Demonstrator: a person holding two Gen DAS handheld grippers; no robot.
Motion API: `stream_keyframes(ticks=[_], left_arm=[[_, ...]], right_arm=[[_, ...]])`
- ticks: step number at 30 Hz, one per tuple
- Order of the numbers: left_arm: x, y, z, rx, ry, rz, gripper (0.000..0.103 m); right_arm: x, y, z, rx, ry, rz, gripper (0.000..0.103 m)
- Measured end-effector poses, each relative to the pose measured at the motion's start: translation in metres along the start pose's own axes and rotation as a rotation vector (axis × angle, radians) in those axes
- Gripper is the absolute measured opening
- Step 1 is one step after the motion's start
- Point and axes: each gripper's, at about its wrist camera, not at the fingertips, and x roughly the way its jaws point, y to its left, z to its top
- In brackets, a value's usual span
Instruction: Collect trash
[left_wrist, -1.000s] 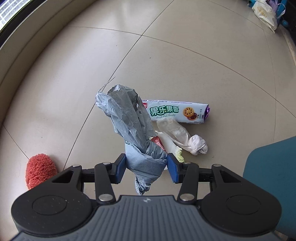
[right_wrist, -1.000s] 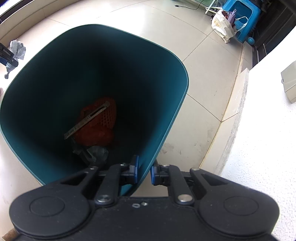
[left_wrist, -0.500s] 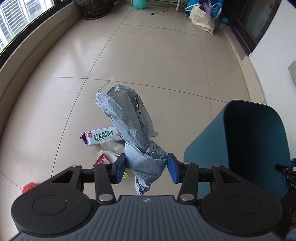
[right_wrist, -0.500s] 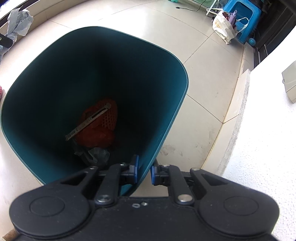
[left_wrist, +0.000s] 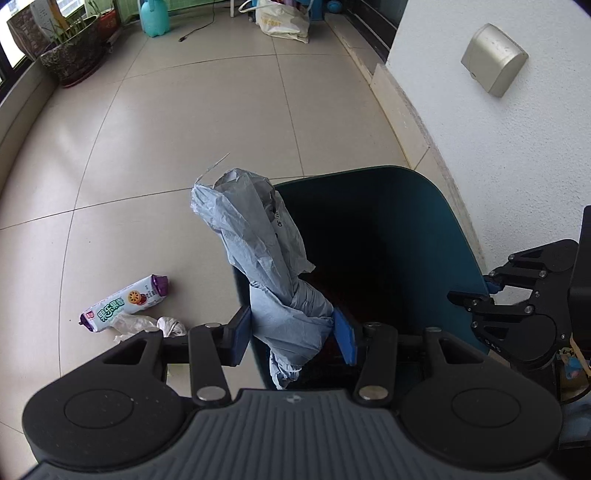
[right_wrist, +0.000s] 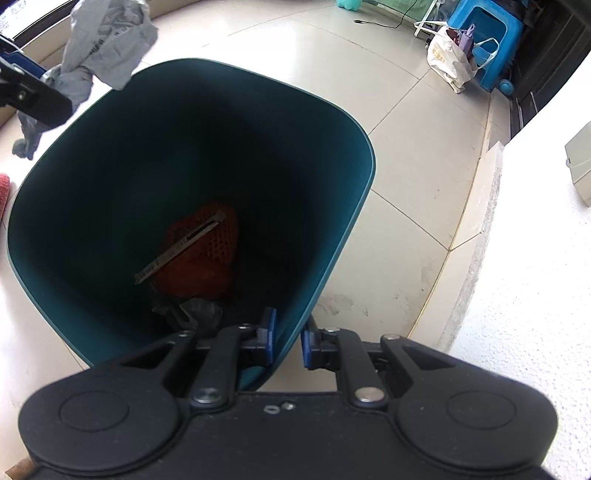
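Fingers (left_wrist: 240, 334) half-open, clamping grey bag (left_wrist: 273, 280).

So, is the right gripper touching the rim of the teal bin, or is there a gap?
Touching. In the right wrist view the right gripper has its blue pads closed on the teal bin wall at the near rim, one inside and one outside.

bin (left_wrist: 424, 206) floor: dark | red pompom (right_wrist: 3, 186): cut off by edge

left claw (left_wrist: 291, 332) clamped, right claw (right_wrist: 288, 341) pinched
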Motion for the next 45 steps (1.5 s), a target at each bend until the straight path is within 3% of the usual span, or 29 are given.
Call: stream_keyframes(ticks=[11, 19, 23, 30, 34, 45], left_arm=[[0.082, -0.046, 0.002, 0.057, 0.144, -0.030, 0.047], [0.144, -0.059, 0.006, 0.086, 0.276, 0.041, 0.047], [0.160, -0.062, 0.005, 0.092, 0.305, 0.040, 0.048], [0.161, -0.056, 0.002, 0.065, 0.309, 0.016, 0.048], [0.150, -0.044, -0.004, 0.045, 0.282, -0.016, 0.060], [0.104, -0.032, -0.009, 0.057, 0.191, -0.065, 0.060]], right_arm=[[-0.003, -0.001, -0.004, -0.008, -0.012, 0.007, 0.013], [-0.004, 0.002, -0.006, -0.029, -0.017, -0.001, 0.014], [-0.005, 0.002, -0.007, -0.028, -0.020, 0.004, 0.014], [-0.006, 0.001, -0.007, -0.027, -0.023, 0.008, 0.014], [-0.006, 0.000, -0.006, -0.024, -0.023, 0.010, 0.014], [-0.005, 0.000, -0.006, -0.027, -0.019, 0.006, 0.014]])
